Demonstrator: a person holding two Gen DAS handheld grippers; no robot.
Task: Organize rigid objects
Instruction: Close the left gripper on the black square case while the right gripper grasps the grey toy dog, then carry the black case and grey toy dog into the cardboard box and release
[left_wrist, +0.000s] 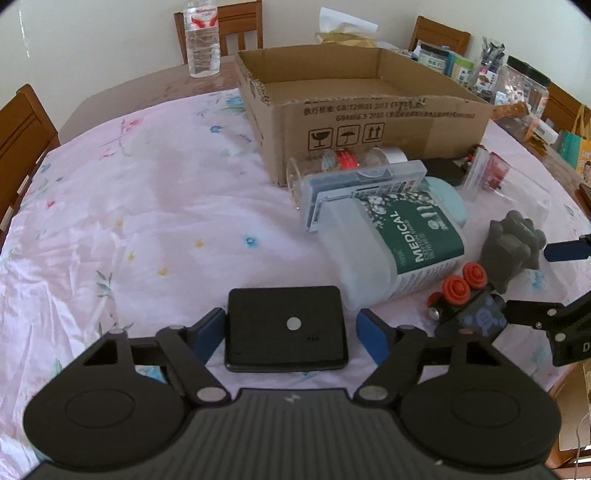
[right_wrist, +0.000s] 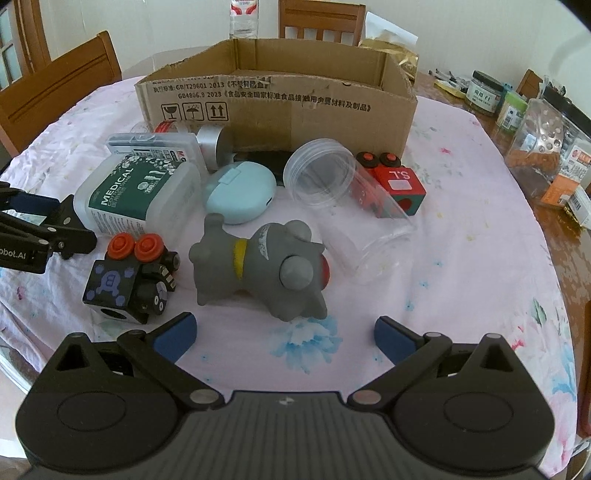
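Note:
My left gripper (left_wrist: 291, 332) is open, its blue fingers on either side of a flat black rectangular case (left_wrist: 286, 328) lying on the cloth; the left pad looks close to its edge. My right gripper (right_wrist: 282, 334) is open and empty, just in front of a grey toy dog (right_wrist: 258, 266) lying on its side. Beside it are a black toy car with orange wheels (right_wrist: 129, 273), a medical cotton swab box (right_wrist: 136, 192), a light blue case (right_wrist: 240, 195), a clear plastic jar (right_wrist: 343, 206) and a red toy car (right_wrist: 395, 181). An open, empty-looking cardboard box (right_wrist: 295, 107) stands behind them.
A water bottle (left_wrist: 202, 40) stands behind the box. Jars and packets (right_wrist: 546, 140) crowd the table's right side. Wooden chairs (right_wrist: 59, 88) ring the table. A clear flat case (left_wrist: 354, 184) and silver-lidded jar (right_wrist: 210, 144) lie by the box front.

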